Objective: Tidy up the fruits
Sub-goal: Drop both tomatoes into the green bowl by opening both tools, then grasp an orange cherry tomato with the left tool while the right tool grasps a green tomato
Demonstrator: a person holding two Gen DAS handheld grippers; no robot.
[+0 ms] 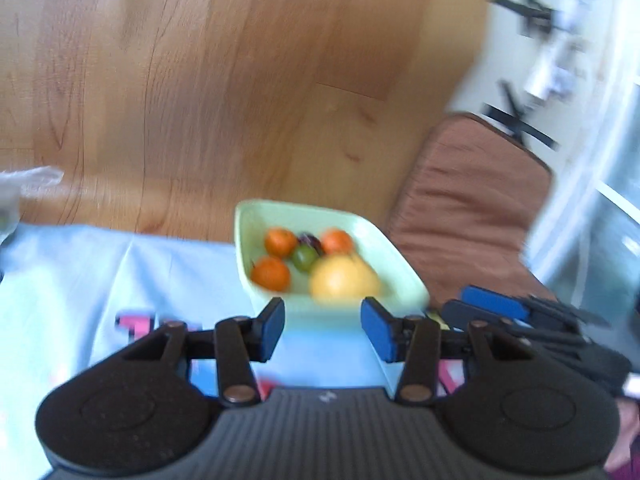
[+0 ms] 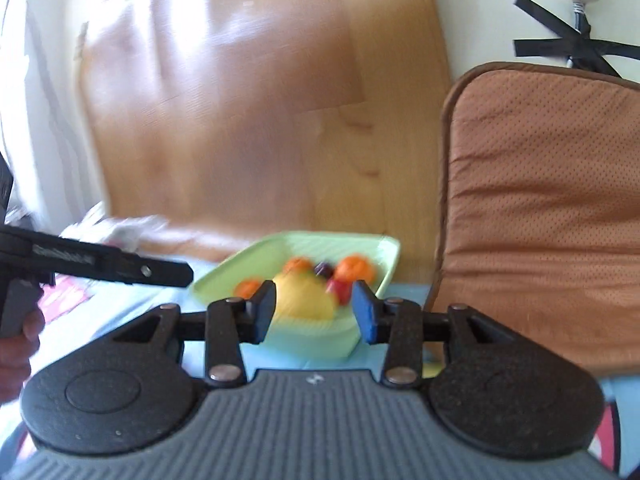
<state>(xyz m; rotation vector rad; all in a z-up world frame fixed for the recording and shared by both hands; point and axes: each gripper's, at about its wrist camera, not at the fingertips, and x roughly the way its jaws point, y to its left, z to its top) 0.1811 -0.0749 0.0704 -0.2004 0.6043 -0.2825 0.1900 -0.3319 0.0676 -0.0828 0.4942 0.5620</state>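
- Left gripper (image 1: 322,330) and right gripper (image 2: 314,312) were spread, holding nothing, just short of the dish.
- Fruit (image 1: 344,280) sat in the green dish (image 1: 248,220) on the blue cloth (image 1: 120,272).
- Judged step: approach; next, choose one fruit and close on it.

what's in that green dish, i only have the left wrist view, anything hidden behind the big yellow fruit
Observer: Yes, the right wrist view shows a red fruit in the green dish, beside the big yellow fruit.
Operator: is my left gripper holding anything
Observer: No. From the right side, the left gripper points toward the dish with nothing in it.
Operator: whats right of the dish
Observer: A brown cushion, standing close beside the dish and filling much of that view.
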